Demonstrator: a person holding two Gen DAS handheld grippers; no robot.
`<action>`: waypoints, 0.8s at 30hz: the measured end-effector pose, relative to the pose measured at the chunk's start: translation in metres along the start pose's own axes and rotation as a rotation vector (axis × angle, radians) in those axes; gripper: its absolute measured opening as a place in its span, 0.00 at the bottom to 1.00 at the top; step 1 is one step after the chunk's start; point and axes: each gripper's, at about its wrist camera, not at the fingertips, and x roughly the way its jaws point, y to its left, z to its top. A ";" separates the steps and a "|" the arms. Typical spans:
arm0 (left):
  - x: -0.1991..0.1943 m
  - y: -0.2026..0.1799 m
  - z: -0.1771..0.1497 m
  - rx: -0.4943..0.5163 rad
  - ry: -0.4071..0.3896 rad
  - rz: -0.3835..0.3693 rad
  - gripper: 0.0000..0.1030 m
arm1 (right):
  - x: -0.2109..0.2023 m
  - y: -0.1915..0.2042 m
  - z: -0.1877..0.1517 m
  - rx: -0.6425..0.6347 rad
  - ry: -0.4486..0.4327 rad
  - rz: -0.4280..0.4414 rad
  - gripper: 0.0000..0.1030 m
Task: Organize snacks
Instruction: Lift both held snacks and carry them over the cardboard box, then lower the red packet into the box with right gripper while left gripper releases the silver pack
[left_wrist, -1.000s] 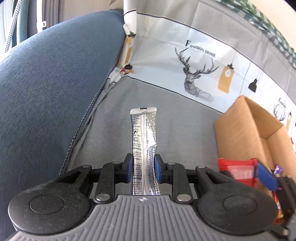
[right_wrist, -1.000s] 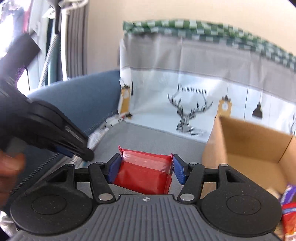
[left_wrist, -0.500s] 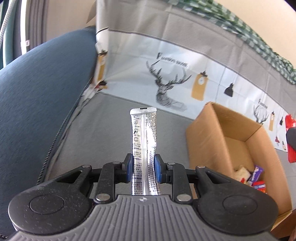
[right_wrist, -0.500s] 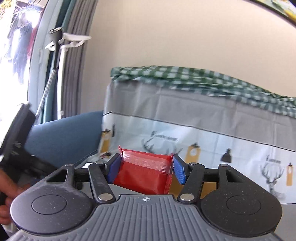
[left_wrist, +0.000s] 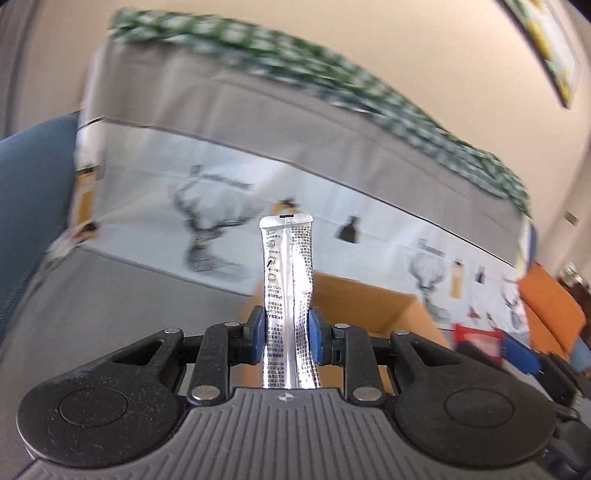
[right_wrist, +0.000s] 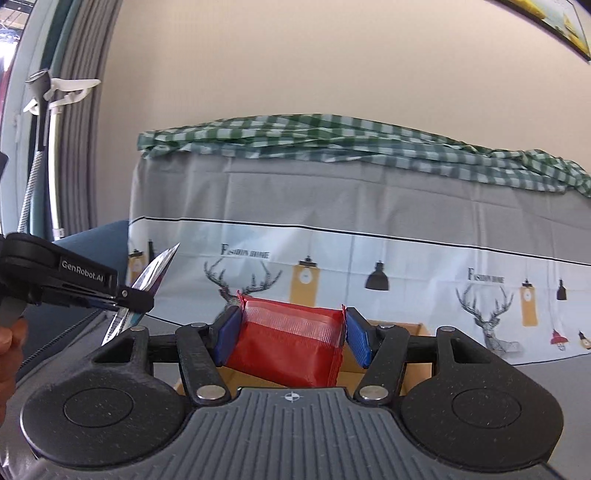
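Observation:
My left gripper (left_wrist: 286, 332) is shut on a silver stick sachet (left_wrist: 286, 273) that stands upright between the blue pads. Behind it the brown cardboard box (left_wrist: 369, 306) shows its far wall. My right gripper (right_wrist: 291, 332) is shut on a red snack packet (right_wrist: 288, 347), held above the box rim (right_wrist: 413, 326). In the right wrist view the left gripper (right_wrist: 136, 299) with the sachet (right_wrist: 155, 269) is at the left. In the left wrist view the right gripper with the red packet (left_wrist: 476, 341) is at the lower right.
A sofa back under a grey and white deer-print cover (right_wrist: 369, 258), topped by a green checked cloth (right_wrist: 332, 136). A blue armrest (left_wrist: 29, 184) is on the left. An orange cushion (left_wrist: 550, 314) is on the right. The beige wall (right_wrist: 295, 55) is behind.
Both grippers have lifted and tilted up, so the views show more wall and less seat. The left gripper has swung right toward the box. Both still hold their packets.

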 end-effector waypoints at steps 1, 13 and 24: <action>0.003 -0.010 -0.002 0.018 0.003 -0.014 0.26 | 0.000 -0.003 -0.001 -0.001 0.002 -0.014 0.60; 0.014 -0.070 -0.020 0.129 -0.024 -0.100 0.26 | 0.001 -0.029 -0.010 0.021 0.026 -0.114 0.61; 0.011 -0.067 -0.019 0.124 -0.040 -0.111 0.26 | 0.000 -0.029 -0.012 0.014 0.027 -0.129 0.61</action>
